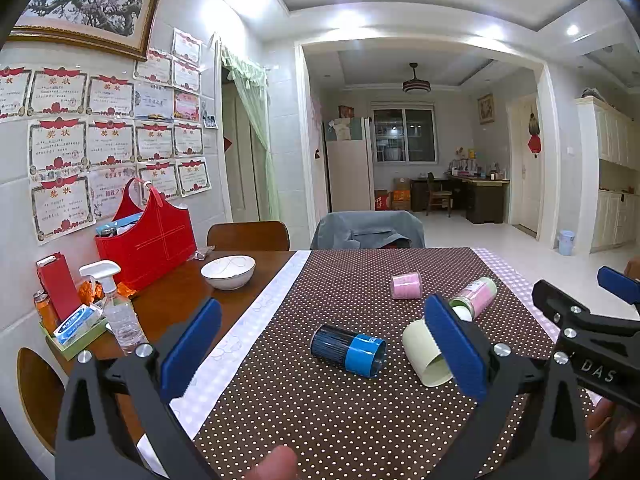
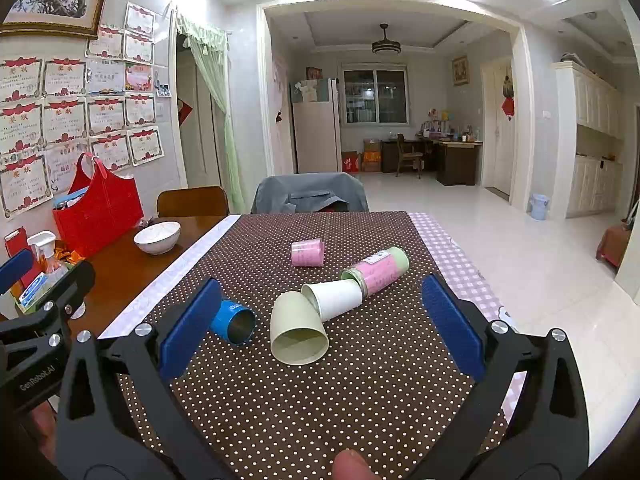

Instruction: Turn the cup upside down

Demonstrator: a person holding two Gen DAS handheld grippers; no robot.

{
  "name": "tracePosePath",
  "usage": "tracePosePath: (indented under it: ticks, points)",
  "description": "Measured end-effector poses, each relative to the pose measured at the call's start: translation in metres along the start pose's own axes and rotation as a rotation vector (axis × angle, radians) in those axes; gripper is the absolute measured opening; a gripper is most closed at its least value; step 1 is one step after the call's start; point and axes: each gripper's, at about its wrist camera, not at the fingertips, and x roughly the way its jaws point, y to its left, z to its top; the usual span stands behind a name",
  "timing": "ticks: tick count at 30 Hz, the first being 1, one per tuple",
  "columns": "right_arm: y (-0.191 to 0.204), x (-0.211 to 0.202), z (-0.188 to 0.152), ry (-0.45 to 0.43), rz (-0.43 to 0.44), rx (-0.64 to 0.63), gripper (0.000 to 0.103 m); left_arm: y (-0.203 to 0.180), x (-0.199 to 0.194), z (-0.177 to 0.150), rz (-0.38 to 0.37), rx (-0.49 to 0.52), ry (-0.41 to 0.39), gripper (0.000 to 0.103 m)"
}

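Note:
Several cups lie on their sides on the brown dotted cloth point(image 2: 328, 396). A pale green cup point(image 2: 297, 330) lies with its mouth toward me; it also shows in the left wrist view point(image 1: 422, 354). A white cup point(image 2: 334, 298) lies behind it. A blue cup point(image 1: 348, 350) lies to the left, also in the right wrist view point(image 2: 234, 322). A small pink cup point(image 2: 307, 253) and a pink-and-green jar point(image 2: 378, 270) lie farther back. My left gripper point(image 1: 324, 350) is open and empty in front of the blue cup. My right gripper point(image 2: 320, 326) is open and empty, its fingers either side of the green cup.
A white bowl point(image 1: 228, 272), a red bag point(image 1: 150, 236), a spray bottle point(image 1: 118, 308) and a small green tray point(image 1: 76, 338) stand on the wooden table at left. Chairs point(image 1: 368, 230) stand at the far edge. The table edge drops off at right.

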Motion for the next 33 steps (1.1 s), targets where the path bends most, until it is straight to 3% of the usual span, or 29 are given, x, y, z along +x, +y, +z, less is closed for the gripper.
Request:
tracePosePath:
  ticks: [33]
  points:
    - [-0.0057, 0.0043, -0.0031, -0.001, -0.001, 0.000, 0.098, 0.0003, 0.0072, 0.0012, 0.006, -0.001, 0.019, 0.099]
